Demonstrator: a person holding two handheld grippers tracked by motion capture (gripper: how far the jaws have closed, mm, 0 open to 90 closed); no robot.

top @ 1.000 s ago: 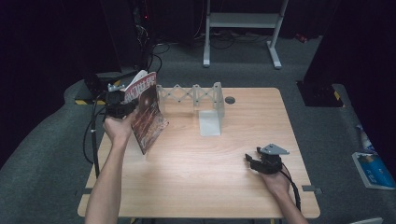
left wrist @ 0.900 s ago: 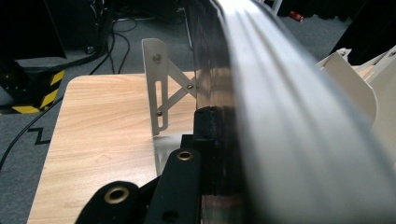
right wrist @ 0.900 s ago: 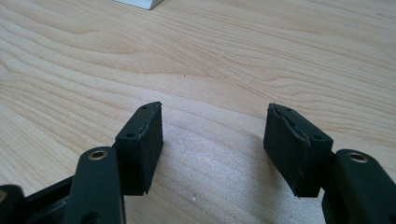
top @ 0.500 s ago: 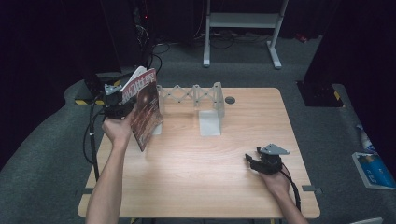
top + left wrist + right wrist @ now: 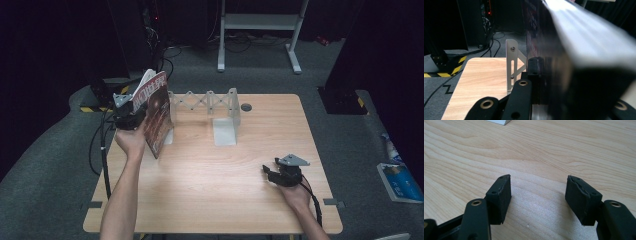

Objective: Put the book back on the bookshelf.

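A thick book with a dark red illustrated cover [image 5: 156,114] is held upright at the far-left corner of the light wooden table [image 5: 215,195], lifted clear of the surface and tilted slightly, its white page block turned away from the table's middle. It is gripped by the left gripper [image 5: 131,119], whose black jaws are pinched on the book's lower edge; in the left gripper view one jaw is seen pressed flat against the dark cover [image 5: 554,65], the blurred pale pages spreading above it. Just beside the book, a grey metal expanding rack with lattice arms and upright end plates [image 5: 210,107] is stood along the far edge of the table, its near end plate [image 5: 512,65] seen just beyond the jaw in the left gripper view. The book's lower corner is hung close to the rack's left foot; whether they touch cannot be told.

Over at the near-right, the right gripper [image 5: 272,173] is rested low on the tabletop, well apart from the book. Its black padded fingers [image 5: 501,195] are spread wide, with bare wood grain between them and nothing held.
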